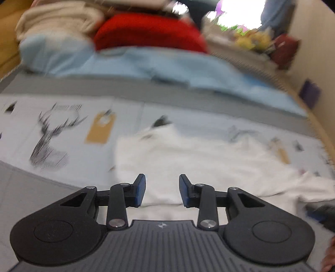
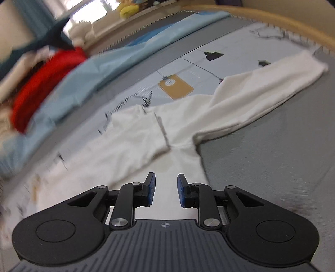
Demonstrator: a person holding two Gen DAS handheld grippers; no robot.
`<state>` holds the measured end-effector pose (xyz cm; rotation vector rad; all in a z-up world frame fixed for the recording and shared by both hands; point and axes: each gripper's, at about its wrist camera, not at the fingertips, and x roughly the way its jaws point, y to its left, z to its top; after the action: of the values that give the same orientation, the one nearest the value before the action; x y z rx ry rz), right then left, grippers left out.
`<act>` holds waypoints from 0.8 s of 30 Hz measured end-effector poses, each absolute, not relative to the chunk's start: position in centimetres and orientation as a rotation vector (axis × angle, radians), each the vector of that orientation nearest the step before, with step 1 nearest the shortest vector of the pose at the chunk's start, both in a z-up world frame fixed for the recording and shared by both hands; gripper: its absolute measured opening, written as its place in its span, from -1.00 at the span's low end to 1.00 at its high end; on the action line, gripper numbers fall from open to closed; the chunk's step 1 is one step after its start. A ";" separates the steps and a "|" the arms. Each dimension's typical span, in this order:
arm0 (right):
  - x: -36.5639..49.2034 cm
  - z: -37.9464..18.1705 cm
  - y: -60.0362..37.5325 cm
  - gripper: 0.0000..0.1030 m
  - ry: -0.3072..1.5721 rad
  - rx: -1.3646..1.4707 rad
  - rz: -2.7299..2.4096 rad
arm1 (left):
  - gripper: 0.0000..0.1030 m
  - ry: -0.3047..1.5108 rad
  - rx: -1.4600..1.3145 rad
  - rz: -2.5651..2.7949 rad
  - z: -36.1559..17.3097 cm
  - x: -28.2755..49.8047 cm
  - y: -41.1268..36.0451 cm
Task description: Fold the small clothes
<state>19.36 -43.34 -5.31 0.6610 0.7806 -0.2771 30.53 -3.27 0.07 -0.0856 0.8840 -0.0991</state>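
Note:
A white long-sleeved garment (image 1: 188, 159) lies spread on a grey bed cover printed with pale panels. In the right wrist view the white garment (image 2: 136, 142) has one side folded in over its body, and one sleeve (image 2: 272, 83) stretches out to the upper right. My left gripper (image 1: 162, 177) hangs over the garment's near part, jaws apart, nothing between the blue pads. My right gripper (image 2: 165, 175) hovers over the garment's lower body close to its right edge, also open with an empty gap.
A red cloth (image 1: 150, 31), a light blue cloth (image 1: 146, 64) and a beige pile (image 1: 58, 18) lie along the far side. The cover shows a printed deer drawing (image 1: 50, 136) and a brown tag shape (image 2: 175, 87). A wooden rim (image 2: 282, 18) bounds the bed.

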 end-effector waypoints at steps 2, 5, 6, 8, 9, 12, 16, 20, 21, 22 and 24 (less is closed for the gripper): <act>20.5 -6.2 -44.0 -0.52 0.779 0.715 -0.276 | -0.27 0.904 -0.124 -0.062 -0.9 32.3 -1.2; 22.4 -7.7 -44.6 -0.51 0.760 0.843 -0.235 | -0.28 0.924 -0.237 0.007 -1.7 33.6 1.5; 23.1 -8.1 -44.6 -0.51 0.762 0.848 -0.242 | -0.28 0.935 -0.270 0.025 -1.8 33.8 2.4; 24.7 -9.3 -44.5 -0.44 0.780 0.871 -0.267 | -0.28 0.945 -0.310 0.049 -1.5 34.5 3.7; 25.4 -9.9 -44.6 -0.41 0.786 0.893 -0.281 | -0.28 0.950 -0.315 0.061 -1.4 34.5 4.3; 26.9 -11.3 -44.5 -0.38 0.804 0.913 -0.300 | -0.28 0.956 -0.329 0.085 -1.4 34.8 5.8; 28.0 -12.5 -44.5 -0.39 0.806 0.916 -0.336 | -0.28 0.981 -0.365 0.098 -2.0 35.4 7.0; 28.6 -11.8 -44.1 -0.88 0.776 0.842 -0.336 | -0.28 1.007 -0.395 0.116 -2.8 35.9 7.4; 28.5 -11.2 -44.0 -0.90 0.753 0.823 -0.340 | -0.28 1.008 -0.396 0.116 -2.8 36.0 7.3; 28.3 -10.5 -44.0 -0.90 0.730 0.812 -0.342 | -0.28 1.008 -0.393 0.116 -2.8 36.0 7.1; 27.5 -8.3 -44.1 -0.91 0.660 0.813 -0.319 | -0.28 1.004 -0.378 0.105 -2.7 36.2 6.6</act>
<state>27.53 -44.11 -8.26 0.8131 0.6603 -0.3195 36.18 6.56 -2.72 -0.3780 1.0040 0.1052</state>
